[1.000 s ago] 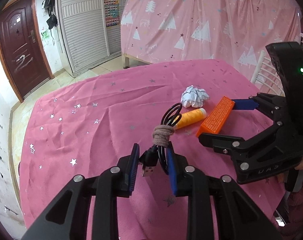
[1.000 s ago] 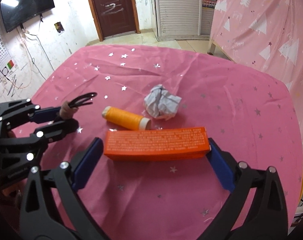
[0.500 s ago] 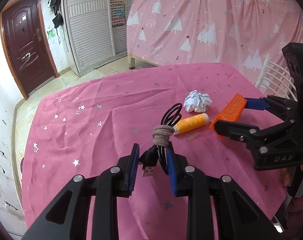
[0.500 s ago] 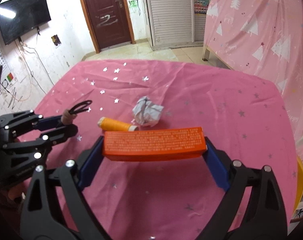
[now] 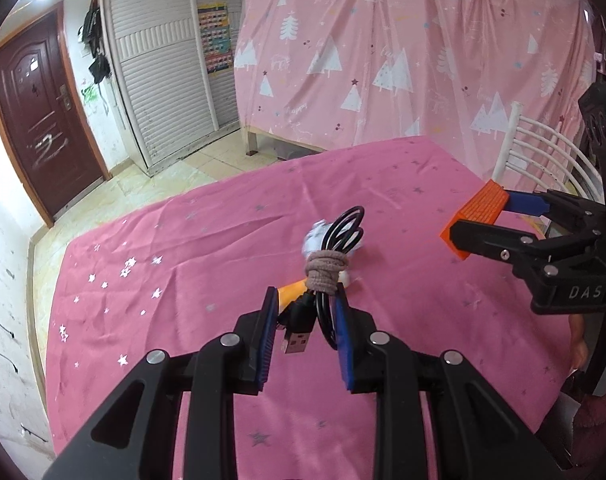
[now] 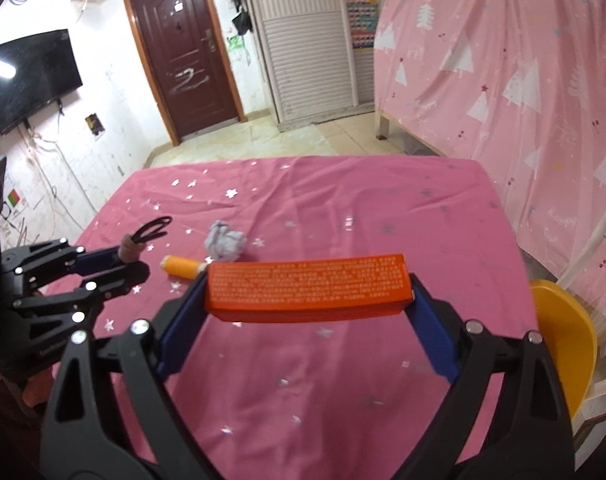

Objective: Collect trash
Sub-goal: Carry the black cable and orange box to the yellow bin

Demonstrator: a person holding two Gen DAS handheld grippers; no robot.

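My left gripper (image 5: 305,300) is shut on a coiled black USB cable (image 5: 323,276) tied with a brown band, and holds it above the pink tablecloth (image 5: 183,264). Across my right gripper (image 6: 307,282) lies a long orange box (image 6: 307,288), gripped by its two ends and held level over the cloth. In the left wrist view that box (image 5: 477,216) hangs at the right, clear of the table. On the cloth lie a crumpled white paper ball (image 6: 225,242) and an orange thread spool (image 6: 181,266); the cable partly hides both from the left wrist camera.
A yellow chair (image 6: 563,340) and a white slatted chair (image 5: 543,152) stand at the table's right edge. Pink curtains hang behind the table. A door and a wall television are farther off.
Both grippers have risen off the cloth with their loads. The orange box has left the table, and the cable has lifted, so it now covers the paper ball and spool.
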